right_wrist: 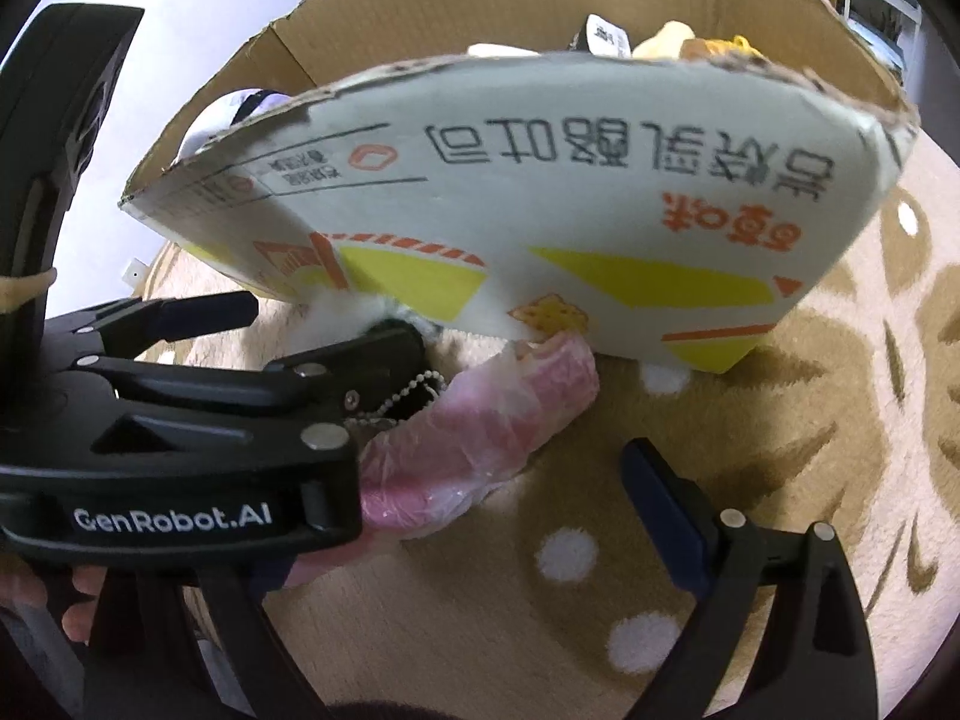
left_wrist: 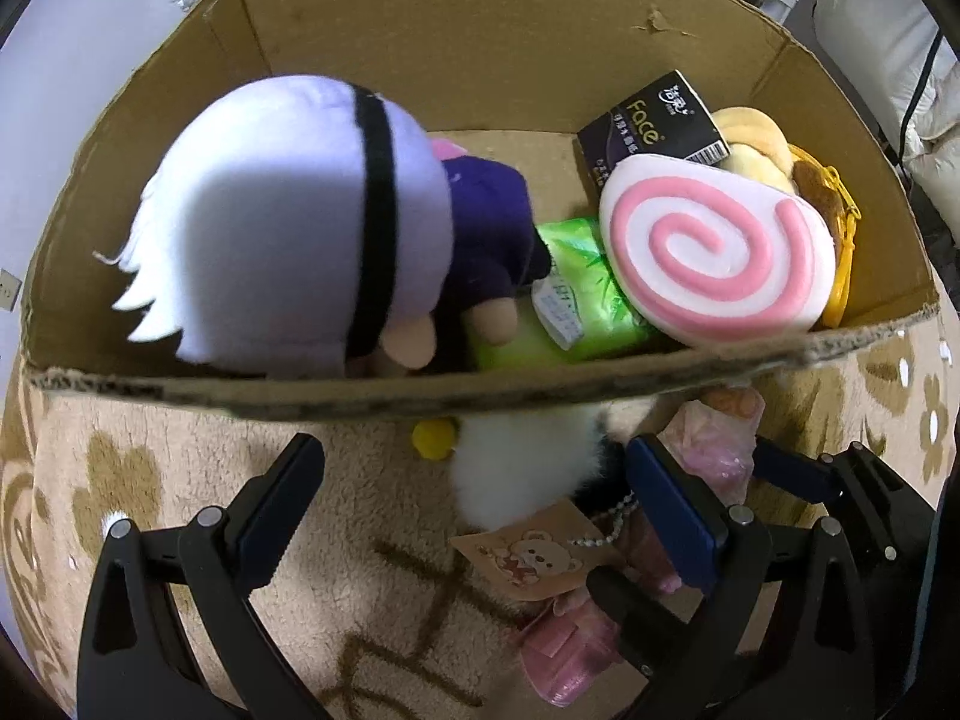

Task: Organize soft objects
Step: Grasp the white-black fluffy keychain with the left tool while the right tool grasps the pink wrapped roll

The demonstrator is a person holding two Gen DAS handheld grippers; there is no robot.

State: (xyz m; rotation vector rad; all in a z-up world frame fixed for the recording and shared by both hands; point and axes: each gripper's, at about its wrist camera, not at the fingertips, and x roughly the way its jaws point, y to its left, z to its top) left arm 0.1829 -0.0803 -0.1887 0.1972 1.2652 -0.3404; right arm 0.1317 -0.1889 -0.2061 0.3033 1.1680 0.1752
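An open cardboard box holds a white-haired plush doll in purple clothes, a pink-spiral cushion, a green tissue pack, a black tissue pack and a yellow plush. On the rug in front of the box lie a white fluffy toy with a bear tag and a pink plastic-wrapped item. My left gripper is open just above the fluffy toy. My right gripper is open astride the pink item; its left finger is hidden behind the left gripper.
The box's printed outer wall rises directly ahead of both grippers. A beige rug with brown flowers covers the floor. A small yellow pompom lies by the box. A hand shows at the lower left.
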